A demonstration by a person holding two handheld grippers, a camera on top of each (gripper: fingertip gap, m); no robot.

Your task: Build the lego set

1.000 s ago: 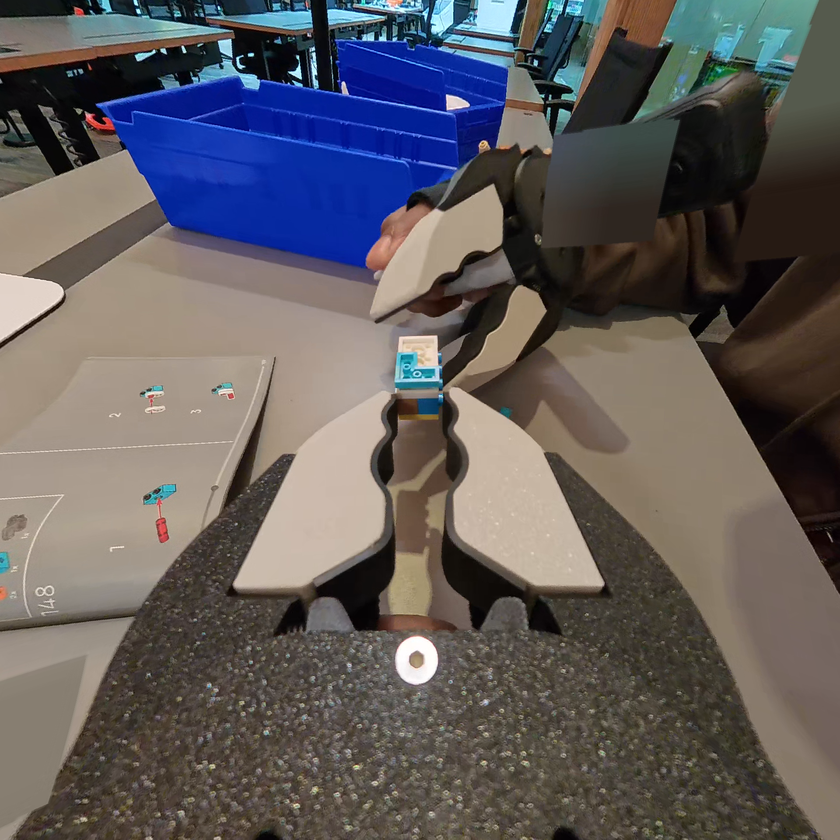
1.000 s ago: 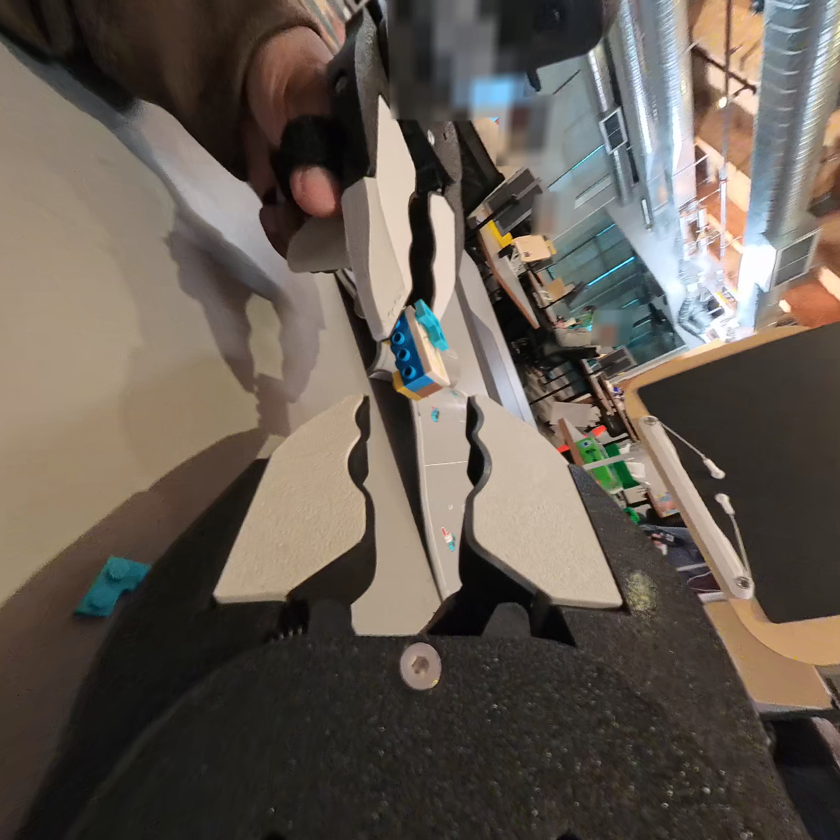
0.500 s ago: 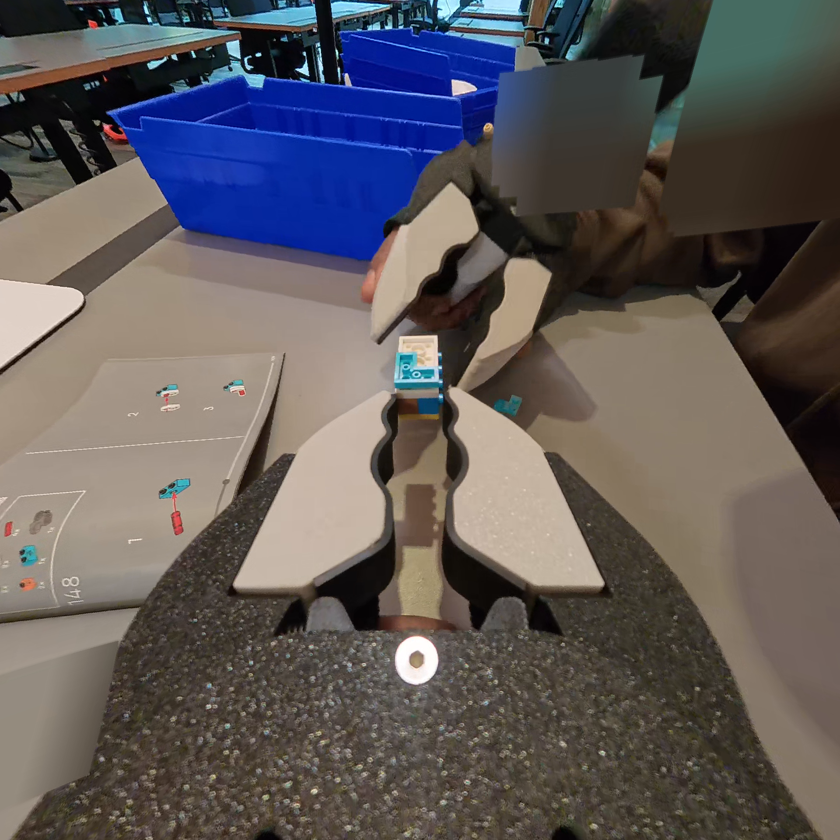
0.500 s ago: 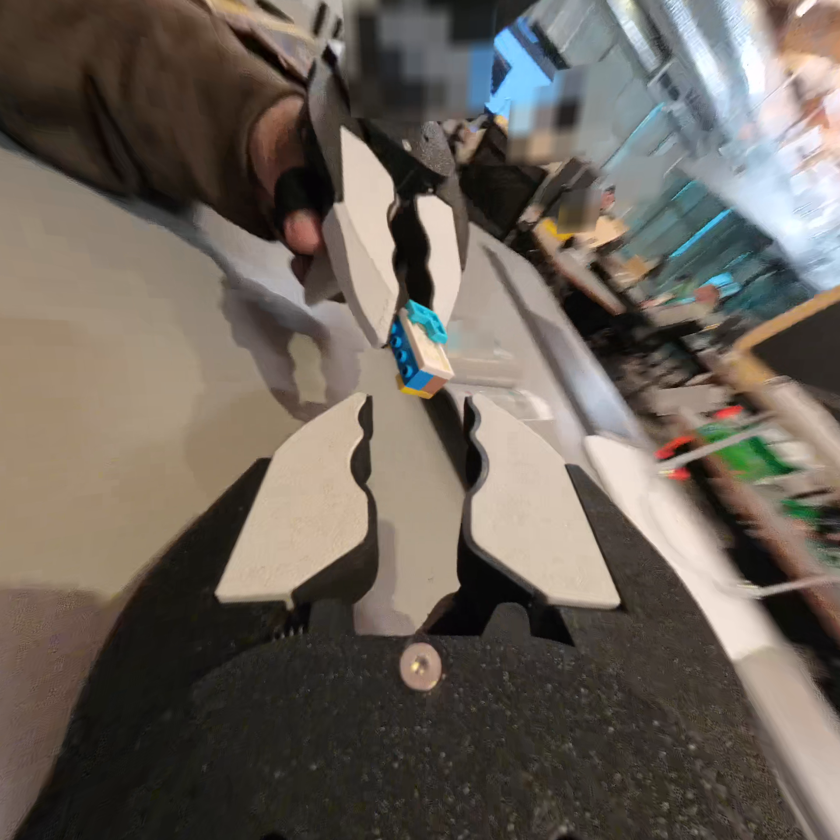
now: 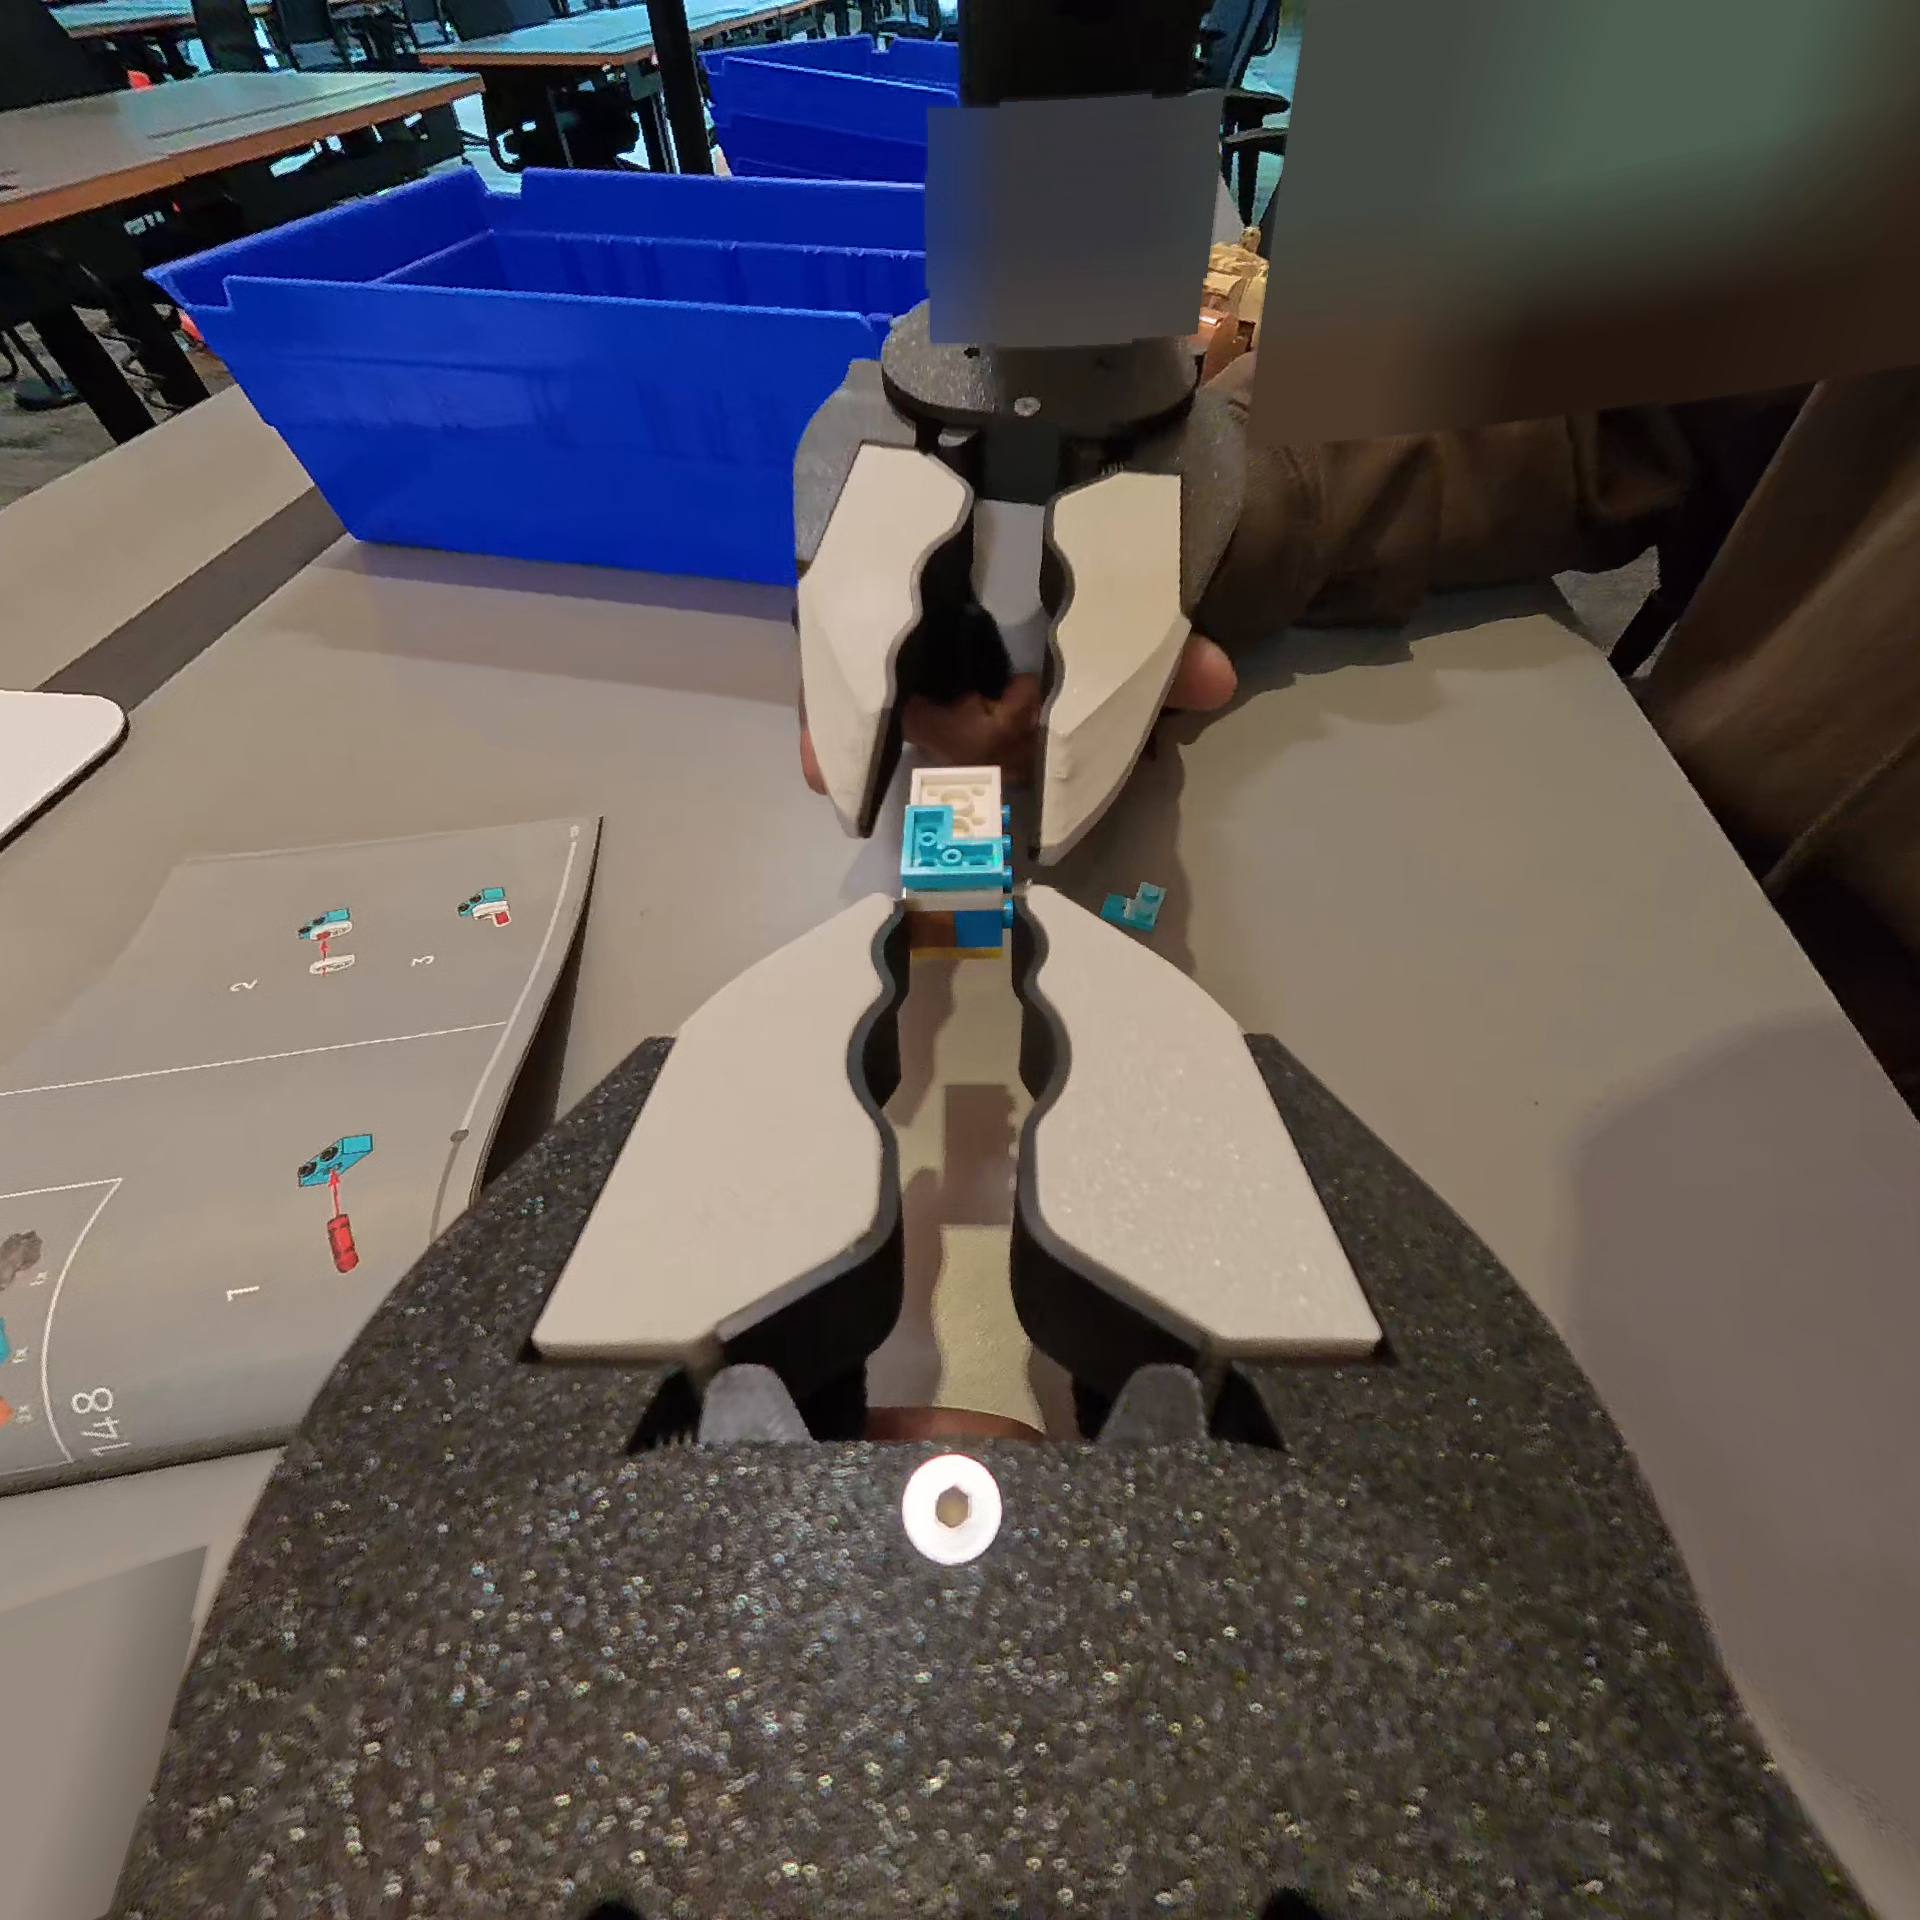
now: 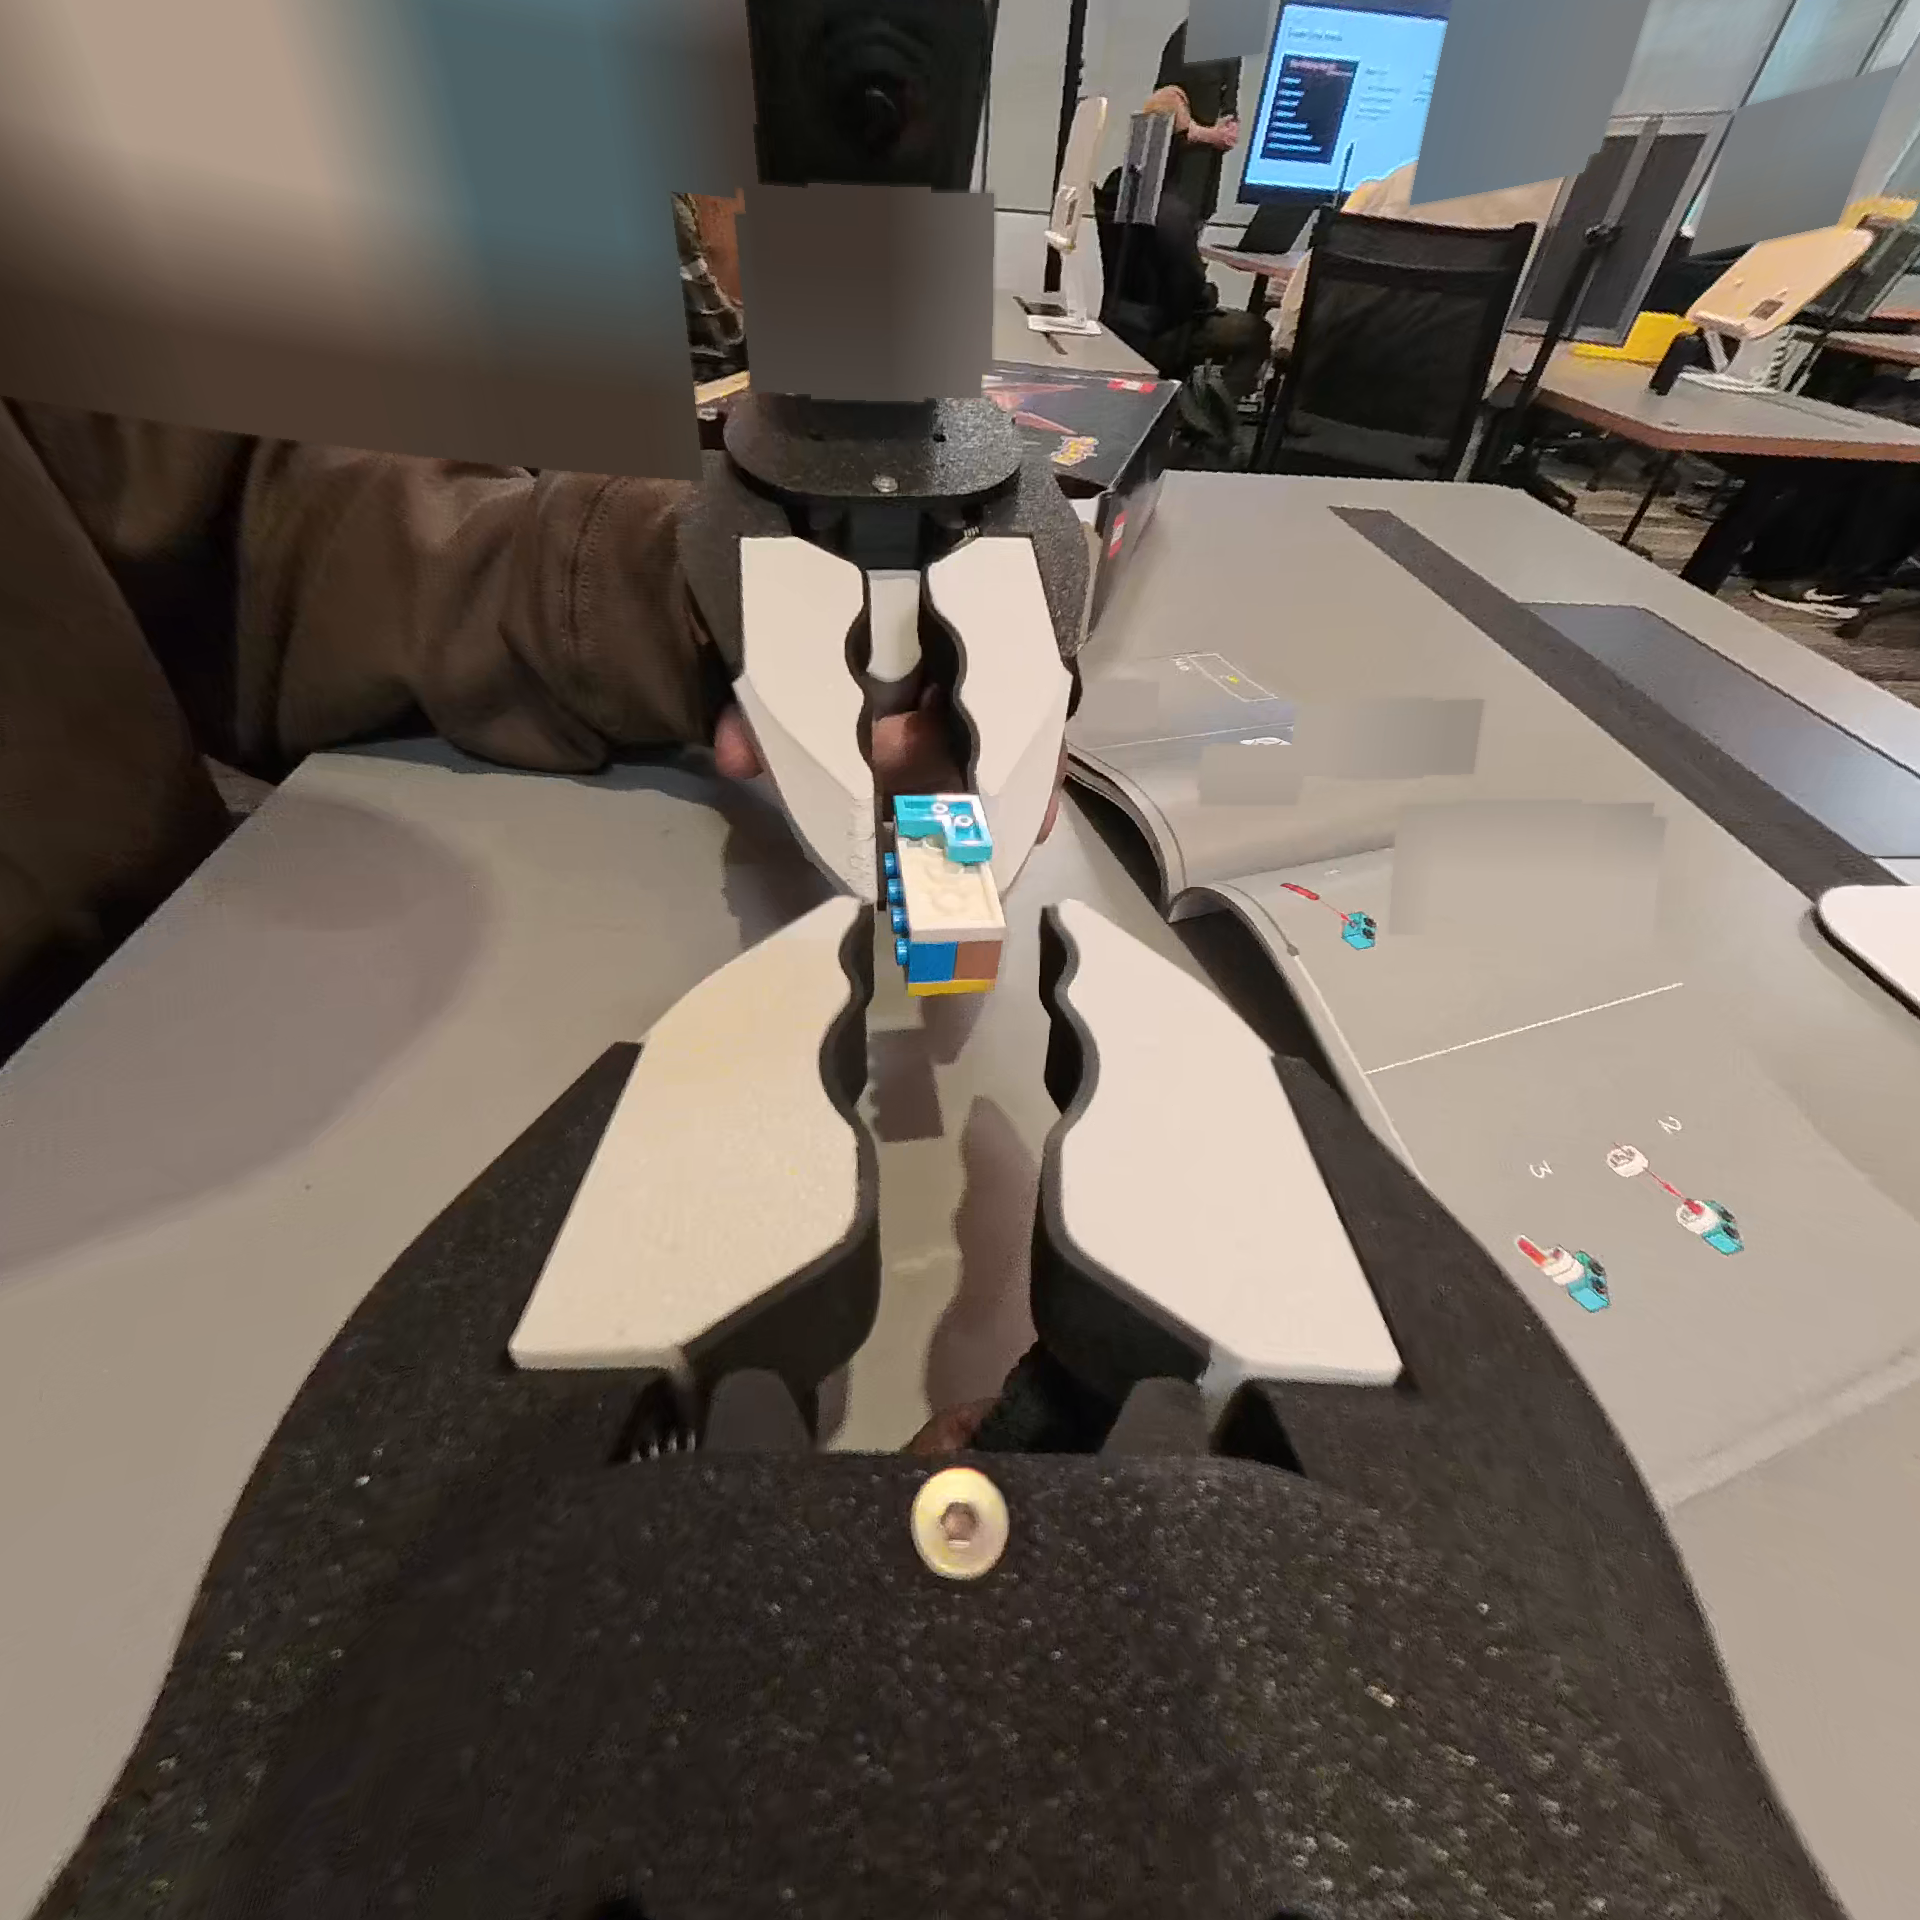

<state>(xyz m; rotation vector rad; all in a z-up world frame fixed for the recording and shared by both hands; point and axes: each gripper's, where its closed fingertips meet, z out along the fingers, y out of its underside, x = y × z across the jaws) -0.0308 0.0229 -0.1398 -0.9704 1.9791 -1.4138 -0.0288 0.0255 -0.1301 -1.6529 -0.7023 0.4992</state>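
My left gripper [image 5: 958, 909] is shut on a small lego assembly [image 5: 956, 857] of white, teal, blue and brown bricks and holds it above the grey table [image 5: 1403, 935]. My right gripper [image 5: 956, 836] faces it head on and is open, one fingertip on each side of the assembly's far end. In the right wrist view the assembly [image 6: 951, 904] sits between my right gripper's [image 6: 951, 914] fingertips with a gap on the right side, and the left gripper [image 6: 935, 873] grips its teal end. A loose teal L-shaped piece [image 5: 1132, 906] lies on the table.
An open instruction booklet [image 5: 291, 1091] lies left of the grippers and also shows in the right wrist view [image 6: 1455, 1039]. Blue bins [image 5: 540, 416] stand at the back. A white flat object [image 5: 42, 748] is at the left edge. A lego box [image 6: 1081, 416] stands behind. Only a small space, under 4 cm, lies between the two pairs of fingers. The loose teal L-shaped piece [image 5: 1132, 906] is about 11 cm from both grippers' fingertips.
My right gripper has swung from a tilted pose to face the left gripper squarely, its open fingertips now on both sides of the assembly. My left gripper has kept its hold.
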